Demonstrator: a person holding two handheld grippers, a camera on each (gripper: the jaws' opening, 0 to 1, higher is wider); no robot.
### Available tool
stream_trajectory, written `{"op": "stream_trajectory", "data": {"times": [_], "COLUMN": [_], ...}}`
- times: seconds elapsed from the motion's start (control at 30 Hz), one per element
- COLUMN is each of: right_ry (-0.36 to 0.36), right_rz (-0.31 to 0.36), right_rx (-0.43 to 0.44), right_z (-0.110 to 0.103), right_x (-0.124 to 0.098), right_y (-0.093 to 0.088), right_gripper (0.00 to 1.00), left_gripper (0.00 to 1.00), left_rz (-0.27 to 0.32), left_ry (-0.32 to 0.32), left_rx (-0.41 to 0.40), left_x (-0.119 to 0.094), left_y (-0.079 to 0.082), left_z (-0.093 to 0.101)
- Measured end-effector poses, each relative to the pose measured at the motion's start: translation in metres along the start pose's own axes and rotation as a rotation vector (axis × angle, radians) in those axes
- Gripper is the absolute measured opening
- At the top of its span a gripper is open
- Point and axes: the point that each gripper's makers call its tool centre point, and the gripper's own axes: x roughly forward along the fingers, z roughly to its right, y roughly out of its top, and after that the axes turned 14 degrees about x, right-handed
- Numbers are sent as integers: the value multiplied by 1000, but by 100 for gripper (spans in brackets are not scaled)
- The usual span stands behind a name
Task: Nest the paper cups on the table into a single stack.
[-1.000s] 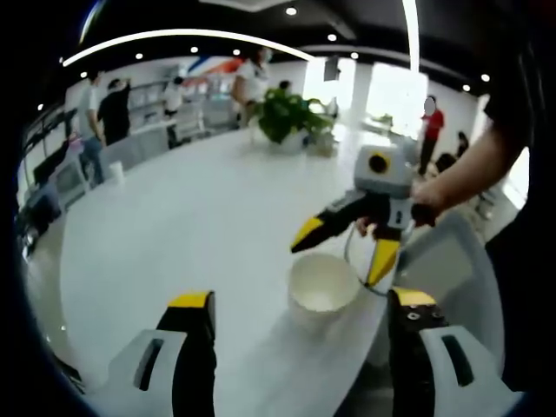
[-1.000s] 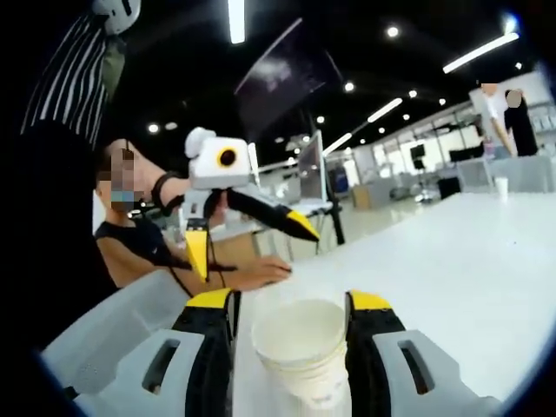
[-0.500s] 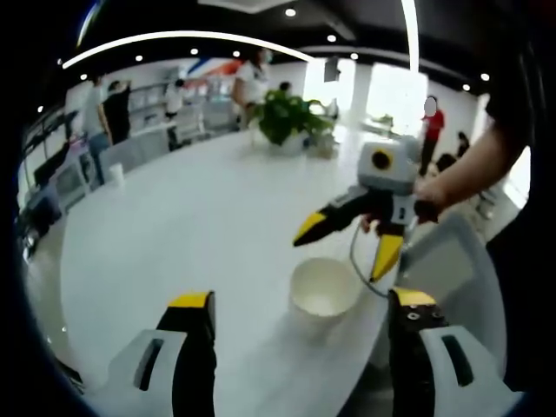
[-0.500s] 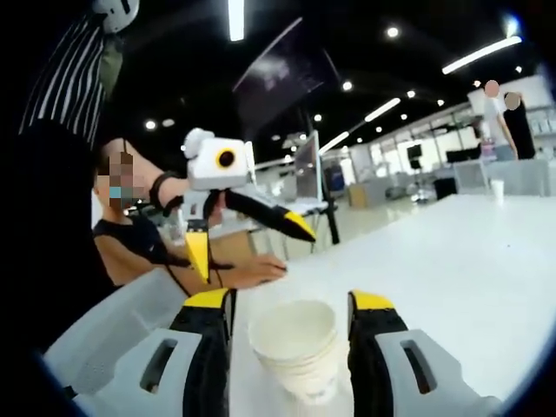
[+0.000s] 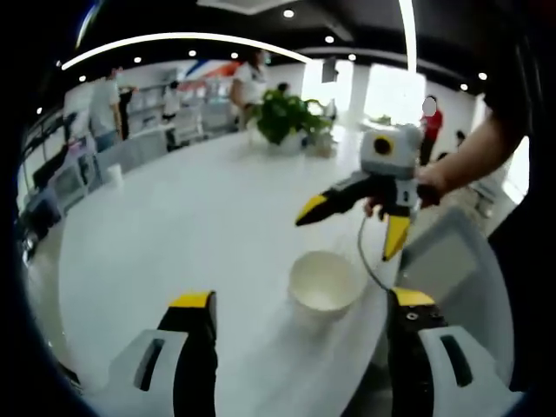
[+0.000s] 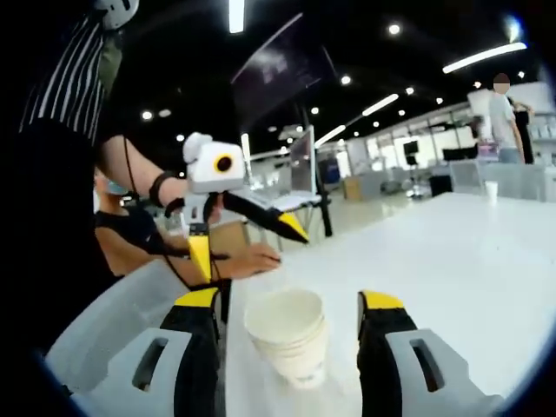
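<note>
Both claws are wide apart and holding nothing. In the right gripper view the right gripper [image 6: 291,306] has its yellow-tipped jaws spread on either side of the stack of paper cups [image 6: 288,337], not touching it; the stack stands upright on the white table [image 6: 452,261] near its edge, and from this side you can see several nested rims down its wall. The left gripper [image 6: 245,243] shows up behind the stack, jaws splayed, held in a person's hand [image 6: 178,198]. Flip to the left gripper view and you look down into the top cup [image 5: 324,281] instead, so the nesting isn't visible there. That view adds a potted plant [image 5: 287,117] at the far end of the table and another lone cup [image 5: 115,172] far off to the left. No readable writing or logos on anything.
</note>
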Motion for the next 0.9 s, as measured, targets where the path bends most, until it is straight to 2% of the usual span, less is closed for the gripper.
{"op": "stream_trajectory", "data": {"times": [0.23, 0.63, 0.9], "right_ry": [-18, -31, -49], "right_rz": [-39, -80, -126], "right_rx": [-19, -31, -57], "right_z": [3, 6, 11], "right_x": [0, 4, 5], "right_y": [-12, -21, -30], "right_gripper": [60, 59, 55], "left_gripper": [75, 72, 64], "left_rz": [-23, -30, -27], "left_ry": [-14, -32, -39], "left_rx": [13, 12, 36], "left_x": [3, 12, 18], "left_y": [-9, -20, -27], "left_z": [5, 7, 10]}}
